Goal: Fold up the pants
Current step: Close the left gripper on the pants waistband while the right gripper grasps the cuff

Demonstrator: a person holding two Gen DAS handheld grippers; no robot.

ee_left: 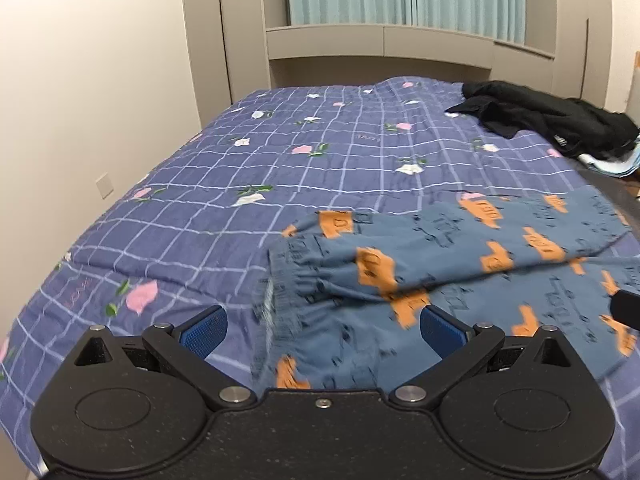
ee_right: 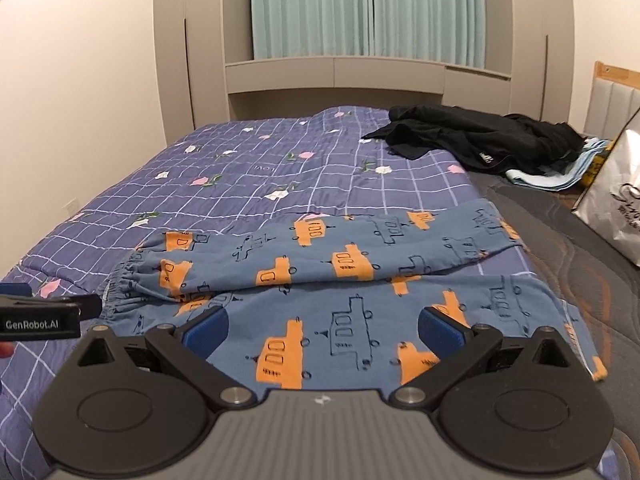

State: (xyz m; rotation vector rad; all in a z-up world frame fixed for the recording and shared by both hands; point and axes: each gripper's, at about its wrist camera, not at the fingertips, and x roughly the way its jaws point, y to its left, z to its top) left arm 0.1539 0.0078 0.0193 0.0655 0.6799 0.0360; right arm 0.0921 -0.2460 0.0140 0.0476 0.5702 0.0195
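Currently my left claw (ee_left: 322, 326) and right claw (ee_right: 323, 330) hang spread over the blue pants (ee_right: 340, 280); beyond them on the bed (ee_right: 240, 184), black clothes (ee_right: 480, 140).

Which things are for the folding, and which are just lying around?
For the job:
blue pants with orange trucks
left gripper, open
right gripper, open

Just lying about:
black clothes
light blue cloth pile
white bag
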